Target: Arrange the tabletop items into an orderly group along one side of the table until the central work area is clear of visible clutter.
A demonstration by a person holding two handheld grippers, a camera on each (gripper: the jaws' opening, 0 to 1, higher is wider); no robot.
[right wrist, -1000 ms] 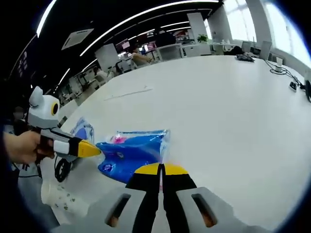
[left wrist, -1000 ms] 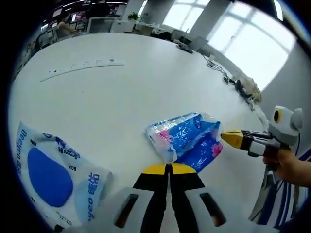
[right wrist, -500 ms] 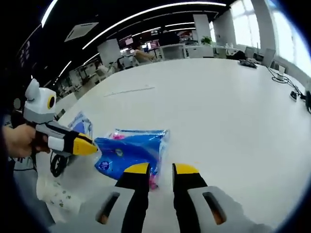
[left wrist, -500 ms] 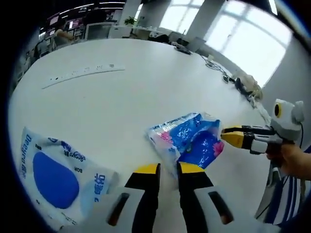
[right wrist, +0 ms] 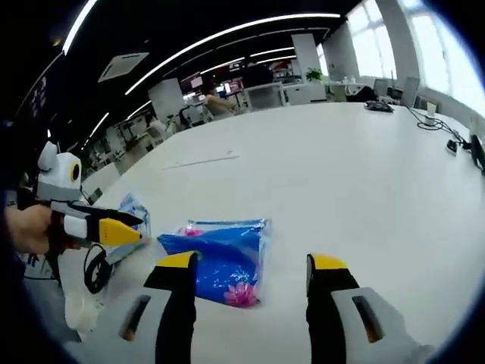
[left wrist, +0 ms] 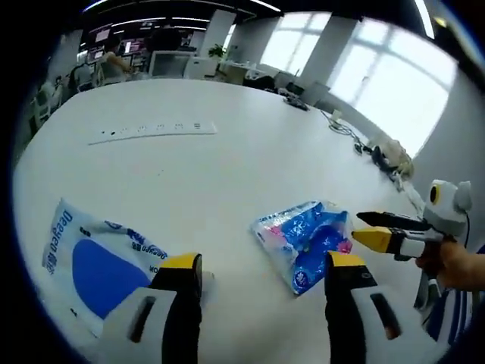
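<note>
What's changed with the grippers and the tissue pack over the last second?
Both grippers opened: the left gripper and right gripper went from shut to wide apart, holding nothing. The blue tissue pack stays on the table, the wipes pack beside it.

A: What's obscured in left gripper view?
B: White-and-blue pack (left wrist: 87, 262): near corner covered by the jaw; print cut short, can't be read in full. Blue tissue pack (left wrist: 305, 241): label too small to be read.
A: Right gripper view?
B: Same white-and-blue pack mostly hidden behind left gripper (right wrist: 114, 225). Hand (right wrist: 26, 230) cut by edge.
</note>
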